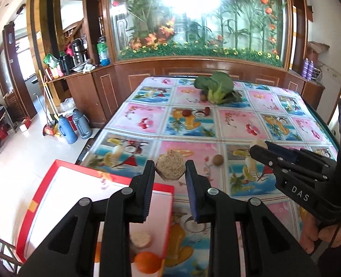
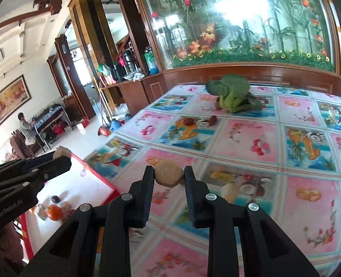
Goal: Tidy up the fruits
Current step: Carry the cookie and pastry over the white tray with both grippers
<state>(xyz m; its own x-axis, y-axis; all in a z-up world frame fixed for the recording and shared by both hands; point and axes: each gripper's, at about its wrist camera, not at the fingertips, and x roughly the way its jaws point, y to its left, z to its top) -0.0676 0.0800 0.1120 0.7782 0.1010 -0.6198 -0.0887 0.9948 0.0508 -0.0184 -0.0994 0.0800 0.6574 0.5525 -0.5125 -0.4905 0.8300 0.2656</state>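
My left gripper (image 1: 170, 170) is shut on a tan hexagonal cake (image 1: 170, 166), held above the table just right of the red-rimmed white box (image 1: 82, 184). The left gripper also shows in the right wrist view (image 2: 60, 155), with the cake's tip at its end. My right gripper (image 2: 169, 175) is shut on a round tan cake (image 2: 168, 176) above the table; it also shows in the left wrist view (image 1: 259, 146). The box holds an orange (image 1: 147, 262), a round biscuit (image 1: 140, 239) and a dark fruit (image 2: 55, 199). A brown kiwi (image 1: 218, 159) and red dates (image 1: 207, 110) lie on the table.
A leafy green vegetable (image 1: 218, 88) lies at the table's far end. The table (image 1: 239, 120) wears a fruit-print cloth. Thermos flasks (image 1: 74, 125) stand on the floor left of it. A wooden cabinet with a flower display (image 1: 193, 23) runs behind.
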